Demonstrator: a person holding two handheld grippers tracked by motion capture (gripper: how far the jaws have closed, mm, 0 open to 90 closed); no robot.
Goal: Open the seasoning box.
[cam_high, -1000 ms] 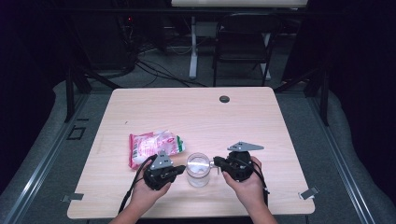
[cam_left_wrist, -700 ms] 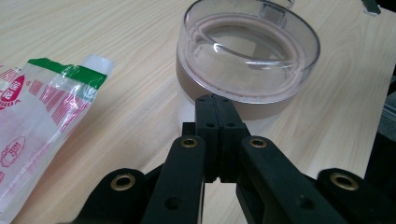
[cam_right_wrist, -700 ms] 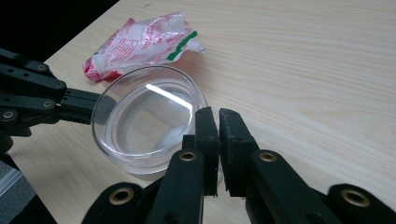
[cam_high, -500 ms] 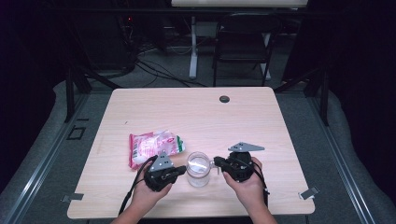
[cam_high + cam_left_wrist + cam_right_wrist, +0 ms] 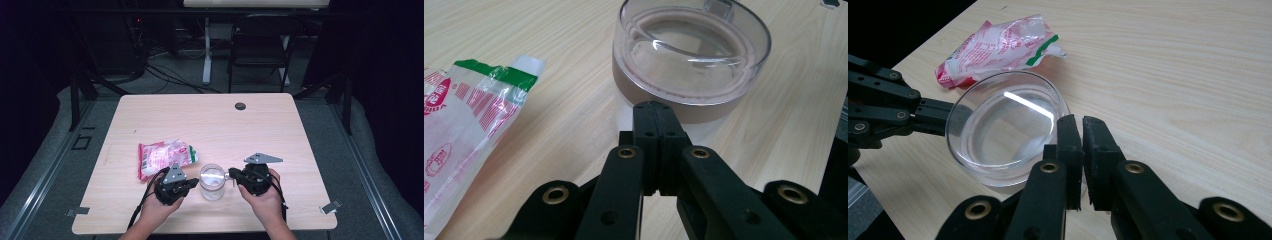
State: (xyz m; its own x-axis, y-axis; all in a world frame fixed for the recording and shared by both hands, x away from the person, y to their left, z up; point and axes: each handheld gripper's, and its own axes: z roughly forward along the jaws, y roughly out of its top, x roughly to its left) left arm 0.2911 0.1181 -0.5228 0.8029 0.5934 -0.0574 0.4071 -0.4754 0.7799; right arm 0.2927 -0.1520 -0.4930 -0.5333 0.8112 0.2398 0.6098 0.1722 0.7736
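A: Step in hand? Bracing the jar [image 5: 212, 181], near the worktop [image 5: 300, 145] front edge, between both grippers.

B: Left gripper [image 5: 655, 112] fingers fully shut, empty, tips at the jar's side. Right gripper [image 5: 1082, 131] fingers nearly shut, possibly pinching the rim.

A: Next: opening wider for a proper grip, bag [image 5: 165, 156] untouched.

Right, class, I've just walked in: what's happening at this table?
A person holds a gripper in each hand at a wooden table. The left gripper and the right gripper flank a clear plastic jar, both with jaws nearly together and nothing visibly held. A red-and-white plastic bag lies beside the jar on the person's left.
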